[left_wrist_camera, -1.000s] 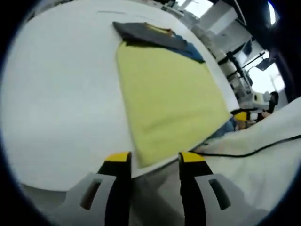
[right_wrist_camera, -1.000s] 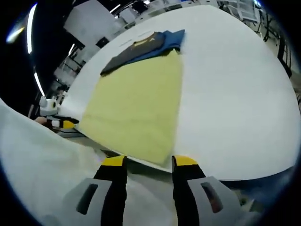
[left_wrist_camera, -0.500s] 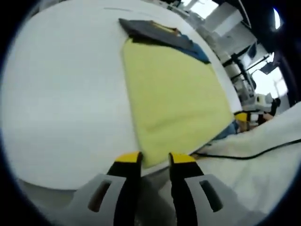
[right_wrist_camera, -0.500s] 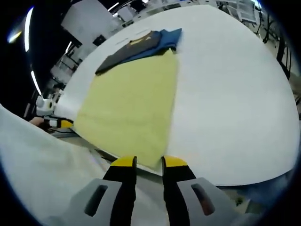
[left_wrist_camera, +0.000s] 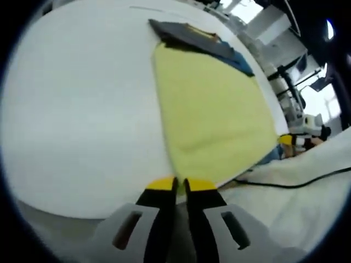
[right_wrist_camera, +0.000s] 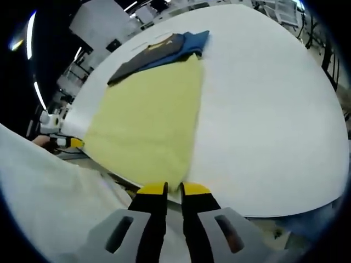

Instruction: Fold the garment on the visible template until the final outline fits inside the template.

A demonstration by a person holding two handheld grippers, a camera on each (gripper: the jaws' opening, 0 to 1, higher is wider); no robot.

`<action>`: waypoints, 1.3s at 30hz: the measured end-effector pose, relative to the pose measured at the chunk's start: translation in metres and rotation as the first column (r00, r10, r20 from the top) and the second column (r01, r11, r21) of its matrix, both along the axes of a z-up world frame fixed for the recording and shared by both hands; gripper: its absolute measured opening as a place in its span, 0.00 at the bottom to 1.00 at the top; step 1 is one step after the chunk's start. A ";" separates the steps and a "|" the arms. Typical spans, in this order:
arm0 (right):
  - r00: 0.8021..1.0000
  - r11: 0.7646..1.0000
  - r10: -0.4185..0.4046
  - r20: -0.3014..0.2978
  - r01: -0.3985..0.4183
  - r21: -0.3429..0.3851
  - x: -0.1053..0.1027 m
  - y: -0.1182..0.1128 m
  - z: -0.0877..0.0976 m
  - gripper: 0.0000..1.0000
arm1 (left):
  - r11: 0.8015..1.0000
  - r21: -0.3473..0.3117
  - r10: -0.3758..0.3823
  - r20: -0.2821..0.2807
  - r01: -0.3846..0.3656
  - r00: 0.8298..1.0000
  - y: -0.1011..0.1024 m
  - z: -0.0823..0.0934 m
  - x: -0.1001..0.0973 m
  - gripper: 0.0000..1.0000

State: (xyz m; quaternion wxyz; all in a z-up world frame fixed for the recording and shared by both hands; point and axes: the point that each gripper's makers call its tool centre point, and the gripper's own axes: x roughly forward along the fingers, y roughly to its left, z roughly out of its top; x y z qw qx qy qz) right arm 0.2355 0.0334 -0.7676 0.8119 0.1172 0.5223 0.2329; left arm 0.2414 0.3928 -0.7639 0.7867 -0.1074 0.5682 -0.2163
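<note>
Left gripper view: left gripper (left_wrist_camera: 180, 183) clamped on yellow garment (left_wrist_camera: 214, 112) corner.
Right gripper (right_wrist_camera: 173, 188) likewise pinches the garment's near corner on white table (right_wrist_camera: 263, 87).

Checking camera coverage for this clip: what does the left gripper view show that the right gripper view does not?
Left gripper view: the left gripper closed on a near corner of the yellow cloth, and a black cable lying across white fabric. Right gripper view: the right gripper closed on the other near corner, and a pale cabinet beyond the table. Both: the yellow cloth flat on the white table, with dark folded garments at its far end.
</note>
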 end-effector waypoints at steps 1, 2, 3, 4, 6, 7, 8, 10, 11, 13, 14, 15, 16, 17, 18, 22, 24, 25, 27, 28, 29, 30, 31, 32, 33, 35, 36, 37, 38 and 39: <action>1.000 1.000 -0.002 0.001 0.002 0.001 0.000 0.000 0.000 0.08 | 1.000 0.001 0.001 -0.001 -0.001 1.000 0.000 0.000 0.000 0.02; 1.000 1.000 -0.006 0.001 0.006 0.002 0.000 0.000 0.000 0.08 | 1.000 0.001 0.001 -0.002 -0.001 1.000 -0.001 -0.001 0.000 0.02; 1.000 1.000 -0.009 0.001 0.009 0.002 0.001 0.000 0.000 0.07 | 1.000 0.002 -0.001 -0.002 0.001 1.000 -0.002 -0.001 0.000 0.01; 1.000 1.000 -0.011 -0.001 0.011 0.000 0.001 0.000 -0.001 0.06 | 1.000 0.003 0.000 -0.002 0.000 1.000 -0.002 -0.001 0.000 0.01; 1.000 1.000 -0.010 -0.002 0.010 -0.001 0.000 0.000 -0.002 0.06 | 1.000 0.002 0.004 -0.006 -0.004 1.000 -0.002 -0.001 0.001 0.01; 1.000 1.000 -0.010 -0.002 0.010 -0.001 0.000 0.000 -0.002 0.05 | 1.000 0.001 0.004 -0.007 -0.004 1.000 -0.002 -0.001 0.001 0.01; 1.000 1.000 -0.010 -0.001 0.010 -0.001 0.001 0.000 -0.003 0.05 | 1.000 0.001 0.006 -0.009 -0.006 1.000 -0.002 -0.001 0.001 0.01; 1.000 1.000 -0.007 -0.003 0.006 -0.005 0.000 0.001 -0.003 0.04 | 1.000 -0.001 0.012 -0.012 -0.012 1.000 -0.001 -0.002 0.001 0.00; 1.000 1.000 -0.007 -0.002 0.007 -0.009 0.000 0.000 -0.003 0.04 | 1.000 -0.001 0.014 -0.013 -0.014 1.000 -0.001 -0.002 0.001 0.00; 1.000 1.000 -0.008 -0.005 0.008 -0.010 0.000 0.001 -0.003 0.04 | 1.000 -0.003 0.024 -0.017 -0.024 1.000 -0.001 -0.002 0.001 0.00; 1.000 1.000 -0.009 -0.006 0.009 -0.010 0.000 0.001 -0.003 0.04 | 1.000 -0.003 0.025 -0.018 -0.025 1.000 -0.001 -0.002 0.001 0.00; 1.000 1.000 -0.008 -0.003 0.008 -0.010 0.001 0.000 -0.002 0.04 | 1.000 -0.003 0.024 -0.021 -0.024 0.999 -0.001 -0.001 0.000 0.00; 1.000 1.000 -0.003 -0.001 0.003 -0.012 0.001 0.000 -0.002 0.03 | 1.000 -0.002 0.024 -0.023 -0.024 0.999 -0.001 -0.001 0.000 0.00; 1.000 1.000 0.001 -0.001 -0.001 -0.014 0.001 0.000 -0.001 0.03 | 1.000 -0.001 0.024 -0.025 -0.024 0.999 -0.001 -0.001 0.000 0.00; 1.000 1.000 0.007 0.001 -0.007 -0.012 0.001 0.000 -0.001 0.03 | 1.000 -0.004 0.024 -0.029 -0.024 0.999 -0.001 0.000 0.000 0.00; 0.999 0.999 0.040 0.021 -0.040 0.004 -0.001 0.001 0.008 0.03 | 1.000 -0.015 0.014 -0.034 -0.015 0.999 -0.002 0.007 0.000 0.00; 0.998 0.999 0.048 0.031 -0.049 0.014 -0.001 0.000 0.012 0.03 | 0.999 -0.031 0.015 -0.041 -0.016 0.999 -0.004 0.009 -0.001 0.00; 0.998 0.999 0.049 0.033 -0.049 0.018 -0.001 0.000 0.013 0.03 | 0.999 -0.035 0.015 -0.042 -0.017 0.999 -0.004 0.010 -0.001 0.00; 0.998 0.998 0.047 0.043 -0.049 0.037 0.000 -0.001 0.018 0.03 | 0.999 -0.045 0.016 -0.047 -0.019 0.999 -0.005 0.012 -0.003 0.00; 0.998 0.998 0.048 0.045 -0.050 0.041 0.000 -0.001 0.019 0.03 | 0.999 -0.046 0.016 -0.047 -0.018 0.999 -0.005 0.012 -0.003 0.00; 0.998 0.998 0.049 0.047 -0.051 0.044 -0.001 -0.001 0.019 0.03 | 0.999 -0.047 0.015 -0.048 -0.018 0.999 -0.004 0.012 -0.004 0.00; 0.998 0.997 0.047 0.049 -0.050 0.060 -0.001 -0.001 0.022 0.03 | 0.998 -0.054 0.020 -0.054 -0.023 0.998 -0.004 0.013 -0.005 0.00; 0.998 0.996 0.045 0.051 -0.048 0.069 -0.001 -0.002 0.023 0.03 | 0.998 -0.060 0.024 -0.055 -0.027 0.998 -0.004 0.014 -0.006 0.00; 0.998 0.996 0.041 0.055 -0.046 0.083 -0.001 -0.002 0.025 0.03 | 0.997 -0.066 0.028 -0.055 -0.032 0.998 -0.003 0.016 -0.006 0.00; 0.998 0.995 0.041 0.057 -0.046 0.089 -0.002 -0.002 0.026 0.03 | 0.997 -0.069 0.030 -0.056 -0.034 0.998 -0.003 0.017 -0.006 0.00; 0.997 0.994 0.039 0.064 -0.045 0.104 -0.002 -0.003 0.030 0.03 | 0.997 -0.074 0.033 -0.053 -0.037 0.998 -0.002 0.020 -0.007 0.00; 0.997 0.993 0.036 0.068 -0.043 0.112 -0.002 -0.003 0.032 0.03 | 0.996 -0.081 0.038 -0.055 -0.042 0.998 -0.002 0.022 -0.007 0.00; 0.997 0.992 0.033 0.072 -0.041 0.117 -0.002 -0.003 0.033 0.03 | 0.995 -0.084 0.040 -0.055 -0.045 0.998 -0.002 0.023 -0.007 0.00; 0.997 0.991 0.029 0.077 -0.038 0.125 -0.002 -0.003 0.036 0.03 | 0.995 -0.088 0.043 -0.053 -0.047 0.998 -0.003 0.025 -0.008 0.00; 0.996 0.991 0.028 0.080 -0.038 0.129 -0.002 -0.003 0.037 0.03 | 0.995 -0.090 0.043 -0.053 -0.047 0.998 -0.003 0.026 -0.008 0.00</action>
